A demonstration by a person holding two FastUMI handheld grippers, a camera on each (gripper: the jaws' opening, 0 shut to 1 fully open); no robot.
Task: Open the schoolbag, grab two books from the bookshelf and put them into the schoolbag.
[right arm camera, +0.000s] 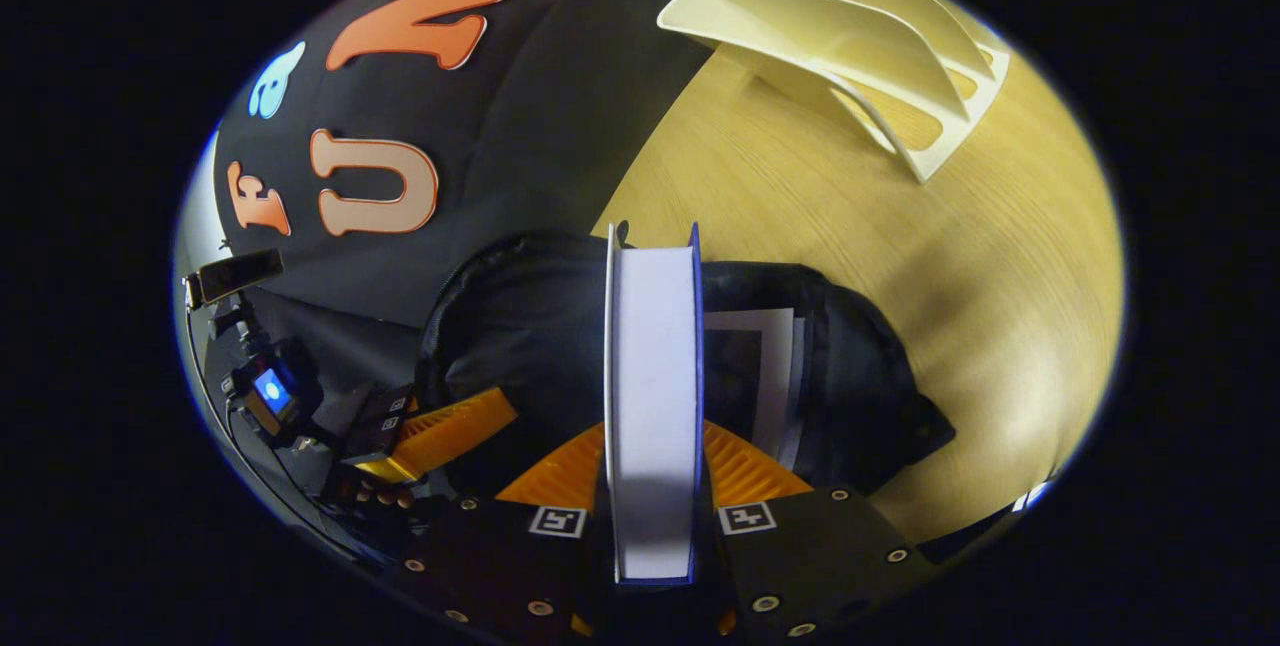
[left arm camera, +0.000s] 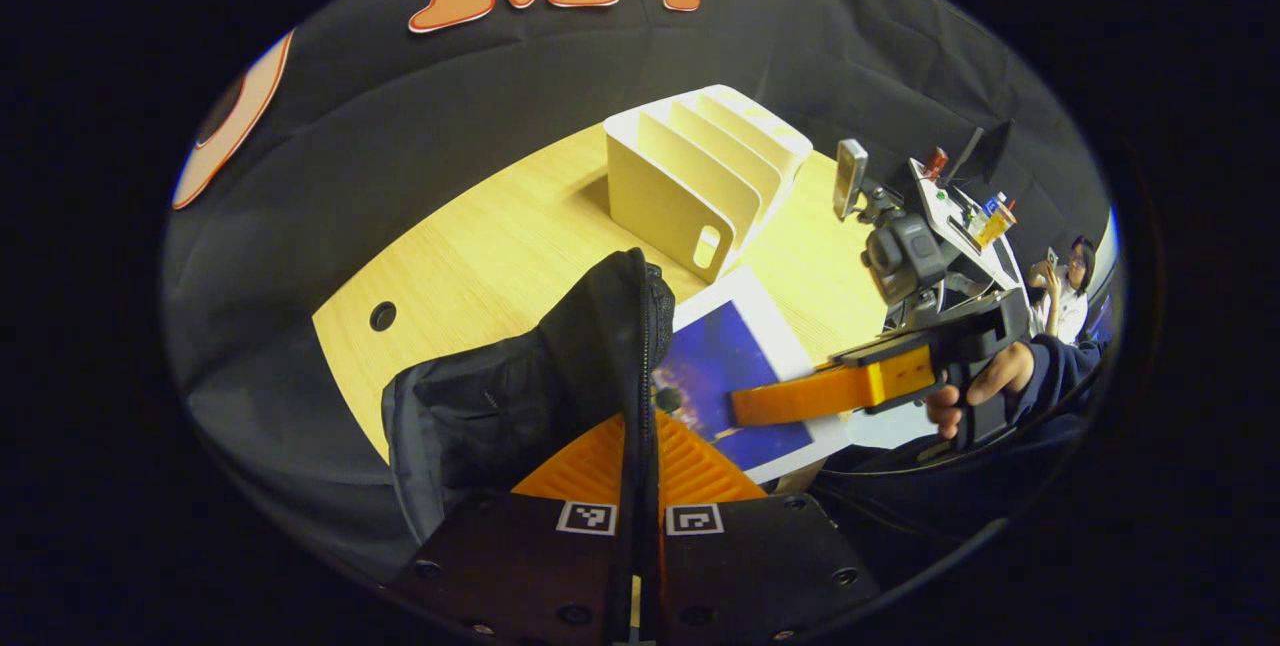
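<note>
The black schoolbag [left arm camera: 520, 396] stands on the wooden table [left arm camera: 500, 246]. My left gripper [left arm camera: 638, 446] is shut on its zipper edge and holds that side up. A blue-covered book [left arm camera: 715, 376] hangs by the bag's mouth, with my right gripper [left arm camera: 750, 408] shut on it. In the right gripper view the same book [right arm camera: 652, 396] stands edge-on between my right gripper's [right arm camera: 652, 471] fingers, right above the open schoolbag [right arm camera: 530, 326]. Another book [right arm camera: 768, 381] shows inside the bag. My left gripper [right arm camera: 465, 423] holds the bag's left rim. The white bookshelf [left arm camera: 700, 176] [right arm camera: 850, 36] has bare slots.
A round cable hole [left arm camera: 382, 315] is in the table at the left. Camera gear on a stand [left arm camera: 905, 251] and a seated person [left arm camera: 1065, 286] are beyond the table's right side. A phone on a mount [right arm camera: 232, 276] stands at the left.
</note>
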